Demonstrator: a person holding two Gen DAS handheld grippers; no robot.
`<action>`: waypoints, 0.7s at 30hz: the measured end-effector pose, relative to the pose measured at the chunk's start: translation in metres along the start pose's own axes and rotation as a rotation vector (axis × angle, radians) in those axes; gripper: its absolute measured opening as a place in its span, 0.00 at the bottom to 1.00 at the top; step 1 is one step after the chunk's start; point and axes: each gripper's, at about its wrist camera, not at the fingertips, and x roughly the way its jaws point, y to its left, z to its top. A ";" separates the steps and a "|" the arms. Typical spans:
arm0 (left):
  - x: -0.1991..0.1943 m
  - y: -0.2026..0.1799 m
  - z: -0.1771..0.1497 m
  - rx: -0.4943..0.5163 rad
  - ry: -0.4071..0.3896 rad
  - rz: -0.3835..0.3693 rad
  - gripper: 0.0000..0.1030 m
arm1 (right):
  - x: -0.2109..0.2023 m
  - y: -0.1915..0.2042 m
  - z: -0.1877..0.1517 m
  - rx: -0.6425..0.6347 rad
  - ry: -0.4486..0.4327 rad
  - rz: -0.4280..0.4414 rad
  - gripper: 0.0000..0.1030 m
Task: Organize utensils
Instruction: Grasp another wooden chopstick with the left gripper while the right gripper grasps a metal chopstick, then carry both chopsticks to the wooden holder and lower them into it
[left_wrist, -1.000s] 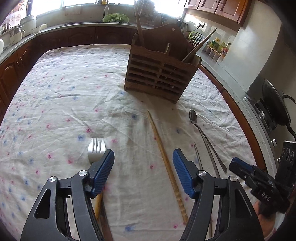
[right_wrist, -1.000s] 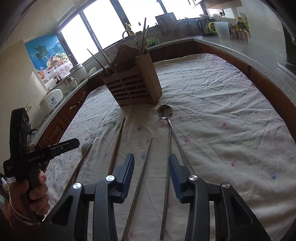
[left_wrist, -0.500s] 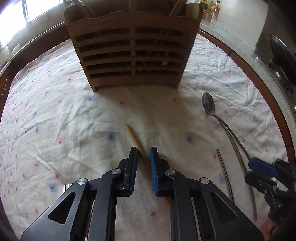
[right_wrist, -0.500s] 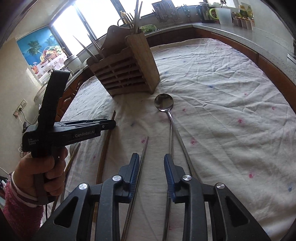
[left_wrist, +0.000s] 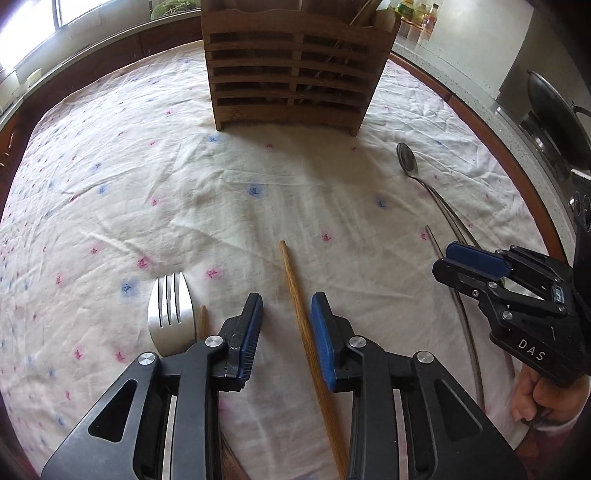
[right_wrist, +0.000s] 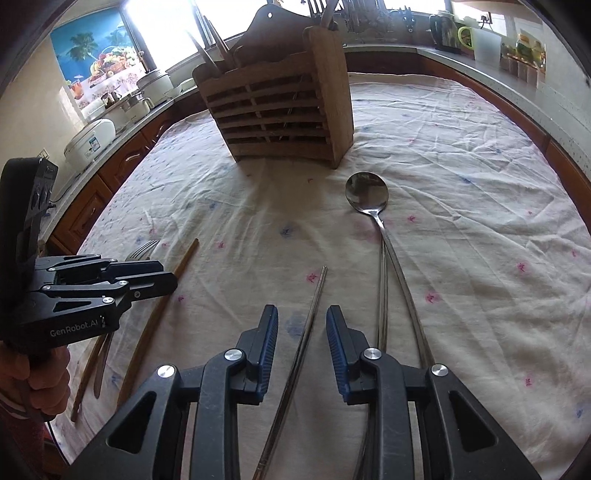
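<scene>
A wooden utensil holder (left_wrist: 295, 66) stands at the far side of the cloth-covered table; it also shows in the right wrist view (right_wrist: 280, 107). My left gripper (left_wrist: 287, 314) is open, its jaws either side of a wooden chopstick (left_wrist: 295, 291) lying on the cloth. A fork (left_wrist: 170, 314) lies left of it. My right gripper (right_wrist: 302, 325) is open, its jaws either side of a metal chopstick (right_wrist: 314, 302). A long metal spoon (right_wrist: 367, 194) and a second metal chopstick (right_wrist: 382, 280) lie to its right.
The table carries a white flowered cloth (left_wrist: 147, 184). Another wooden chopstick (left_wrist: 202, 321) lies beside the fork. Counters ring the table, with a rice cooker (right_wrist: 92, 138) on the left and a stove with a pan (left_wrist: 554, 122) on the right.
My left gripper closed near the wooden chopstick half a second ago and has opened again and pulled back. My right gripper moved forward over the metal chopstick and widened a little.
</scene>
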 end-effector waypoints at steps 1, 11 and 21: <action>0.003 -0.003 0.004 0.014 0.008 0.011 0.26 | 0.002 0.000 0.003 -0.009 0.005 -0.008 0.26; 0.010 -0.022 0.010 0.106 -0.018 0.068 0.16 | 0.012 0.021 0.003 -0.204 0.022 -0.121 0.25; 0.001 -0.033 0.010 0.092 -0.022 0.009 0.05 | 0.009 0.012 0.010 -0.100 0.051 -0.019 0.04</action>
